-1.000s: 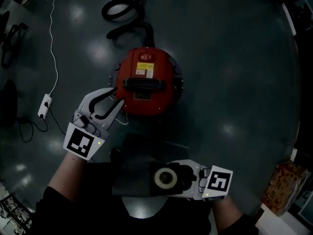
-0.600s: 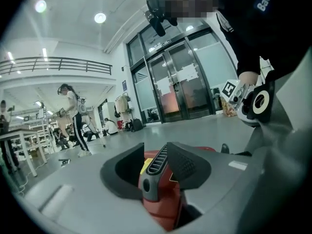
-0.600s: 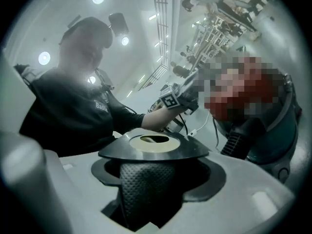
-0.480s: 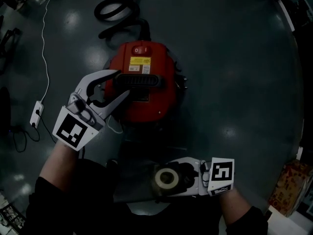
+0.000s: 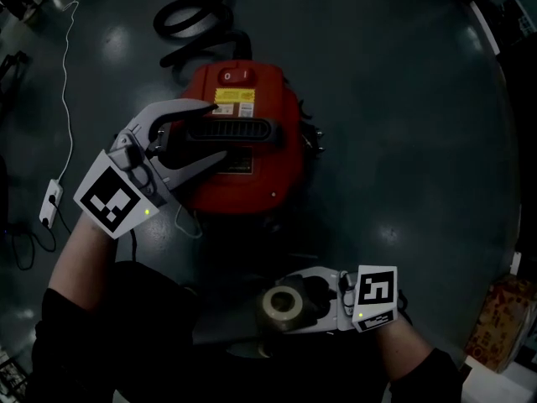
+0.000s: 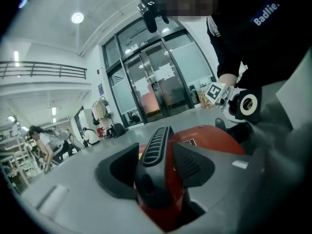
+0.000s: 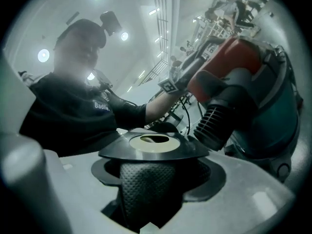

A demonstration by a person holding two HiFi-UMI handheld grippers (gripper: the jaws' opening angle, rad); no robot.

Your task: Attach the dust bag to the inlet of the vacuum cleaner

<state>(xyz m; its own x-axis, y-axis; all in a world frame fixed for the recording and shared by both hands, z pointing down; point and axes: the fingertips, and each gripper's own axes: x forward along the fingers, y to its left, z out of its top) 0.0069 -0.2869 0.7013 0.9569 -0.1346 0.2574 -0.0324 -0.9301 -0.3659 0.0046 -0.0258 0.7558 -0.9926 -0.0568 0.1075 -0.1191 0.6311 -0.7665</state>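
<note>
While the left tongs [image 5: 220, 131] are opening around the black ribbed handle [image 5: 247, 130] of the round red vacuum cleaner [image 5: 270, 175], seemingly not pressing it, the right tongs [image 5: 295, 306] pinch the dark, cream-ringed dust bag [image 5: 281, 306] below the cleaner.

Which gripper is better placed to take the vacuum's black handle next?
Left. The left gripper has its jaws opening around the handle atop the red vacuum. The right gripper is shut on the dust bag, nearer the person's body.
</note>
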